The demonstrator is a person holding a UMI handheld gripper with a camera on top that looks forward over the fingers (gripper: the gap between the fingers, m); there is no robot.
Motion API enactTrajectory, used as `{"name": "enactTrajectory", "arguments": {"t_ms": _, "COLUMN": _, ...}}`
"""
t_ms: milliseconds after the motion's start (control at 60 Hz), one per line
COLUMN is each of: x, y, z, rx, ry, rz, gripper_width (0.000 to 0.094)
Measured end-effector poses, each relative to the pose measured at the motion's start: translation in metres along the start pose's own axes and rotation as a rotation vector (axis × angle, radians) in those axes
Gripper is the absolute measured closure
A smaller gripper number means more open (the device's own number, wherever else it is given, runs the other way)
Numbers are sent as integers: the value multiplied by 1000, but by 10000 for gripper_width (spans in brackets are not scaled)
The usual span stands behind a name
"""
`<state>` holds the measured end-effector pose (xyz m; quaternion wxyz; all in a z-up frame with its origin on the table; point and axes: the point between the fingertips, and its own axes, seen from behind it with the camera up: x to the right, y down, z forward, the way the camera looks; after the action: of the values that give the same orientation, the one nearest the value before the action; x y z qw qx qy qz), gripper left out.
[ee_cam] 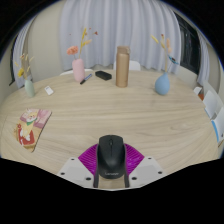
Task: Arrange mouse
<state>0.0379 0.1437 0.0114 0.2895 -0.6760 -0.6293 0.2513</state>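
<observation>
A black computer mouse sits between my two fingers, its nose pointing ahead over the light wooden table. My gripper is shut on the mouse, with the magenta pads pressed against both of its sides. The rear of the mouse reaches back over the base of the fingers. I cannot tell whether its underside rests on the table.
Beyond the fingers stand a pink vase with flowers, a small black object, a tall brown cylinder and a blue vase. A small vase and a colourful packet are on the left. White items are on the right.
</observation>
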Motion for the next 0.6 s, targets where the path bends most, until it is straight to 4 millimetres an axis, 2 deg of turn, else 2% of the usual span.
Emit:
{"name": "enactTrajectory", "arguments": {"t_ms": 67, "x": -18, "y": -36, "z": -13, "rx": 50, "ry": -1, "rz": -32, "gripper_width": 594}}
{"name": "enactTrajectory", "arguments": {"t_ms": 167, "x": -74, "y": -98, "z": -26, "rx": 114, "ry": -76, "rz": 11, "gripper_width": 595}}
{"name": "enactTrajectory", "arguments": {"t_ms": 233, "x": -124, "y": -135, "z": -33, "rx": 152, "ry": -144, "rz": 19, "gripper_width": 595}}
{"name": "enactTrajectory", "arguments": {"t_ms": 333, "x": -210, "y": -169, "z": -34, "rx": 191, "ry": -221, "rz": -3, "gripper_width": 596}}
{"name": "enactTrajectory", "arguments": {"t_ms": 400, "x": -260, "y": -166, "z": -23, "rx": 176, "ry": -260, "rz": -39, "gripper_width": 596}}
{"name": "enactTrajectory", "arguments": {"t_ms": 483, "x": -320, "y": -143, "z": -6, "rx": 143, "ry": -309, "rz": -62, "gripper_width": 596}}
{"name": "enactTrajectory", "arguments": {"t_ms": 533, "x": -344, "y": -124, "z": 8, "rx": 112, "ry": -317, "rz": -96, "gripper_width": 596}}
{"name": "enactTrajectory", "arguments": {"t_ms": 600, "x": -367, "y": -96, "z": 24, "rx": 82, "ry": -319, "rz": -129, "gripper_width": 596}}
